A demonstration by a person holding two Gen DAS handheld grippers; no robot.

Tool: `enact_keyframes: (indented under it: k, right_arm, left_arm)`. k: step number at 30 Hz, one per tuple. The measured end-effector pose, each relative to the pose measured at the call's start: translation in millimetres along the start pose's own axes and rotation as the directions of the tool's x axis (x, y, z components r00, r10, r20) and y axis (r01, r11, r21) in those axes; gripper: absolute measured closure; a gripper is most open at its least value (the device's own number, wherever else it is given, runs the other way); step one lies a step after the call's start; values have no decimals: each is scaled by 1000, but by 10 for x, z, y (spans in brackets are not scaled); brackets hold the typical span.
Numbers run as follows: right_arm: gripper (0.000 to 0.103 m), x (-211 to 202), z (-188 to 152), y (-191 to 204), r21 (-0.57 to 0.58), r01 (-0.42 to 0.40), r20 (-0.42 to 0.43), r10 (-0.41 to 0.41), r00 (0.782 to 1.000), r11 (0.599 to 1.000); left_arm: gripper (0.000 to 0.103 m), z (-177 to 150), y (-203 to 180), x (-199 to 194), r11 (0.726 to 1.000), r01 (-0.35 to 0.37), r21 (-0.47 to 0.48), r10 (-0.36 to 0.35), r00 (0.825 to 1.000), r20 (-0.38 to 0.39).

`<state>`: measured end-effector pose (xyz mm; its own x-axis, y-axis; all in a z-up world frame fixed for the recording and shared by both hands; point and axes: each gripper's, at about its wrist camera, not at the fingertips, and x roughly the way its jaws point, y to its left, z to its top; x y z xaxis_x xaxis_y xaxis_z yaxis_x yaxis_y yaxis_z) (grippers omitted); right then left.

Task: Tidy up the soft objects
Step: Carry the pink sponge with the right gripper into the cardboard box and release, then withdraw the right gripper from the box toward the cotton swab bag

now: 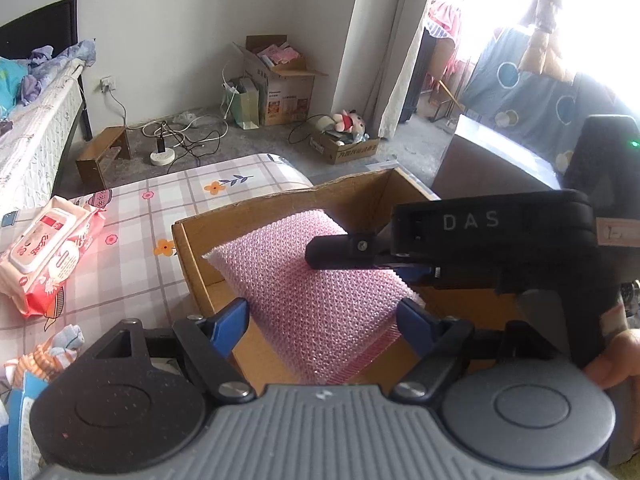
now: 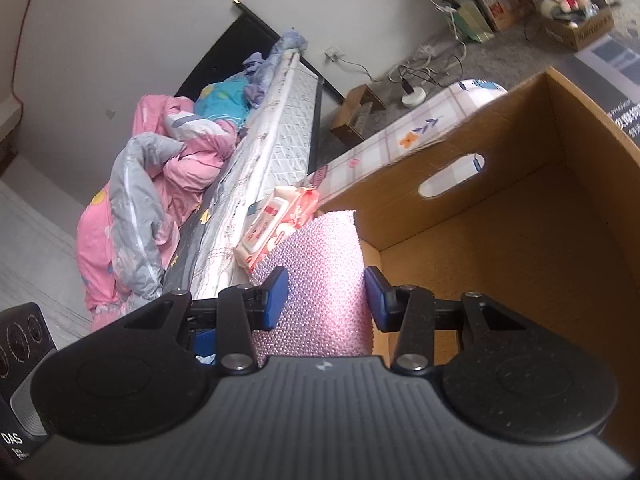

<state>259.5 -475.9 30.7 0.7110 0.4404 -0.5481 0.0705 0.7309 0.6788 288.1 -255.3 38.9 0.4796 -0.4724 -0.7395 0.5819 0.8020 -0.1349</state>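
Note:
A pink bubble-wrap cushion [image 1: 304, 288] is held tilted over an open cardboard box [image 1: 280, 208] on the plaid tablecloth. My left gripper [image 1: 324, 324] stands with a blue finger on each side of the cushion's near end. My right gripper [image 1: 360, 252] reaches in from the right and pinches the cushion's far edge. In the right wrist view the cushion [image 2: 320, 276] sits between the blue fingers of my right gripper [image 2: 326, 300], with the box [image 2: 520, 216] beyond it on the right.
A pink wet-wipes pack [image 1: 52, 248] lies on the tablecloth [image 1: 132, 264] left of the box. Rolled socks [image 1: 52, 352] sit near the left corner. A bed [image 2: 256, 184] with quilts stands left. Boxes and cables litter the floor behind.

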Motion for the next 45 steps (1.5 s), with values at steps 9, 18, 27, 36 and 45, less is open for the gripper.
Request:
enact_keyframes:
  k: [9, 18, 27, 36, 45]
  right_arm:
    - [66, 993, 131, -894, 157, 164, -180, -135, 974, 974]
    - [66, 1122, -13, -821, 99, 203, -217, -178, 960, 974]
    - [66, 1437, -85, -576, 41, 271, -219, -256, 942, 962]
    - [66, 894, -288, -484, 93, 202, -258, -173, 951, 975]
    - [72, 1446, -547, -475, 163, 249, -353, -180, 918, 955]
  left_arm:
    - [21, 100, 280, 93, 993, -94, -69, 95, 995, 11]
    - [19, -31, 378, -415, 989, -119, -83, 125, 989, 74]
    - [19, -323, 538, -745, 978, -175, -115, 185, 979, 81]
    - [15, -756, 738, -969, 964, -235, -123, 245, 967, 68]
    - [5, -1233, 902, -1273, 950, -227, -213, 245, 968, 61]
